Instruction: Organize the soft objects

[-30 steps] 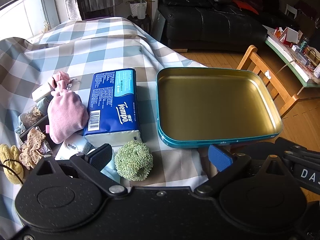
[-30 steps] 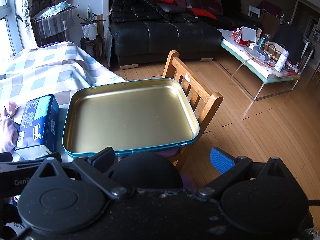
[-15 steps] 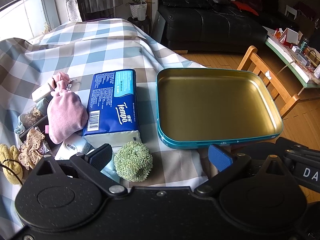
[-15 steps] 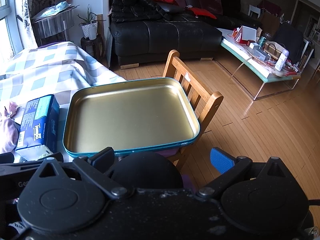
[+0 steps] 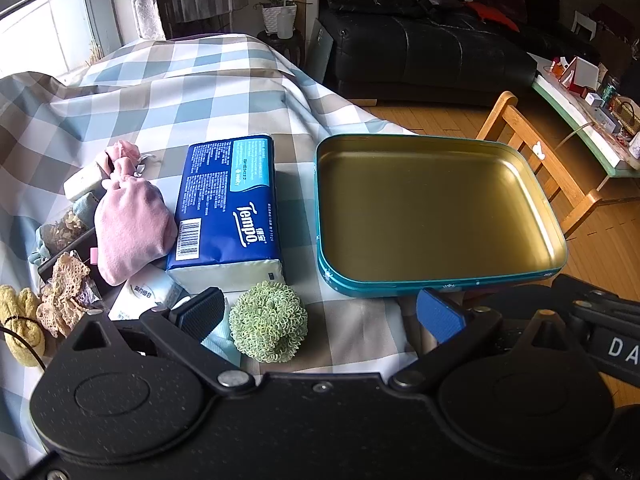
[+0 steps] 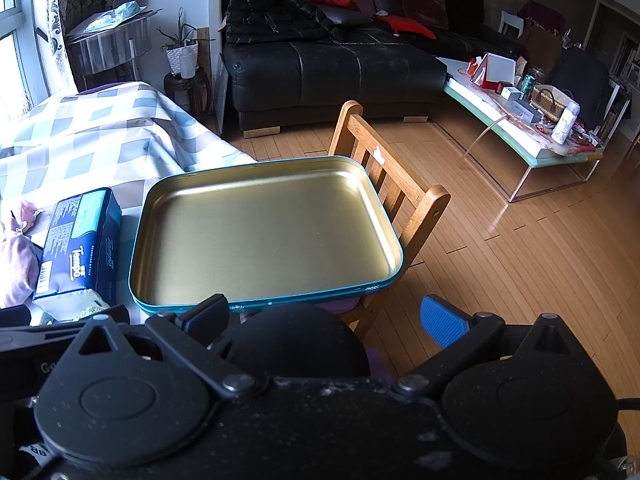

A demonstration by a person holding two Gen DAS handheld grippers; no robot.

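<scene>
Left gripper (image 5: 320,312) low in the left wrist frame, fingers wide apart and holding nothing. The green scrubber ball (image 5: 269,321) lies on the checked cloth (image 5: 168,92) between them, closer to the black-padded finger, not touched.

Just above the ball: blue tissue pack (image 5: 228,204), label up. Pink drawstring pouch (image 5: 130,222) leans against the pack's left side. Far left edge — lace scraps (image 5: 64,296) and a yellow sponge (image 5: 18,320).

Teal tin tray (image 5: 440,282) fills centre right, gold inside, nothing in it.

Right gripper (image 6: 324,316) — fingers also apart, empty, at the tray's (image 6: 256,304) near rim in the right wrist frame. Wooden chair (image 6: 400,188) stands behind the tray.
</scene>
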